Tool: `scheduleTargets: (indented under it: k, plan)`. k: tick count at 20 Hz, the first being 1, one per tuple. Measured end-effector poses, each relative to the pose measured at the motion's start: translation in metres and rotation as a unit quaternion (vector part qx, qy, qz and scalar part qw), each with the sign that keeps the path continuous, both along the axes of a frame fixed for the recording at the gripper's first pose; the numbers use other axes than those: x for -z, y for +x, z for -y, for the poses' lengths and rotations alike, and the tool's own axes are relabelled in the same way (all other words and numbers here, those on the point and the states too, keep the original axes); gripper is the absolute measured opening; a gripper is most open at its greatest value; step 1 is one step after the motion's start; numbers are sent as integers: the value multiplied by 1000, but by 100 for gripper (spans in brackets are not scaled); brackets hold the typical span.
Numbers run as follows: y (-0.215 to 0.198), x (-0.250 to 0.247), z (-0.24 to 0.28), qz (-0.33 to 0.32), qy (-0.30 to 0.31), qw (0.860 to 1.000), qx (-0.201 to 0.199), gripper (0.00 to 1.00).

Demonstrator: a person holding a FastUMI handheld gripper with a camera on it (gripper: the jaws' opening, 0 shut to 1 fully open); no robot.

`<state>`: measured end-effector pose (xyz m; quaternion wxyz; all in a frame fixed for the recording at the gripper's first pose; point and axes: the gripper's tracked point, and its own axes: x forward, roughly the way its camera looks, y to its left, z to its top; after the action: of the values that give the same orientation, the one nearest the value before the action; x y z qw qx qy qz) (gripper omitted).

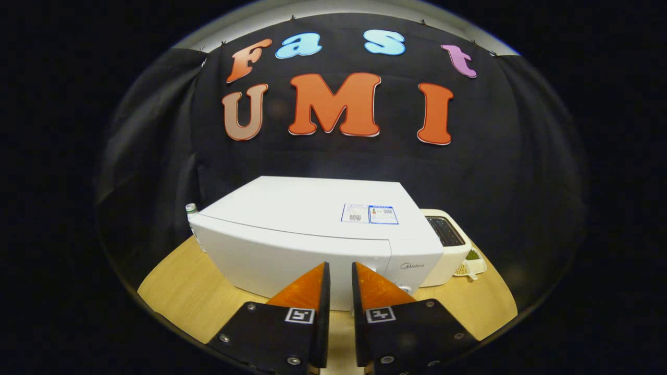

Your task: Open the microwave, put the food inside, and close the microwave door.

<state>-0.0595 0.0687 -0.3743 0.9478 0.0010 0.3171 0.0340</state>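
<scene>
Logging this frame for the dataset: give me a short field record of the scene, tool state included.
microwave: white, on the wooden table, door closed
tool: fingers apart by a narrow gap, gripping nothing, tips just ahead of the microwave's front
toaster: white, right of the microwave
food dish: small, beside the toaster, contents too small to tell
bottle: cap showing behind the microwave's left corner
task progress: door not yet opened

Closed white microwave on table
</scene>
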Motion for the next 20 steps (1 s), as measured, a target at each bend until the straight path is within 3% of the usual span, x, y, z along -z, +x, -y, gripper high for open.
scheduleTargets:
  k: [1, 2, 5, 9, 20]
  plan:
    - [2, -18, 3, 15, 3, 1000, 0, 32]
    - [5, -35, 6, 29, 6, 1000, 2, 36]
    - [8, -81, 11, 74, 16, 997, 2, 60]
    - [2, -126, 17, 114, 29, 993, 8, 80]
    - [-28, -212, 16, 194, 10, 980, 50, 92]
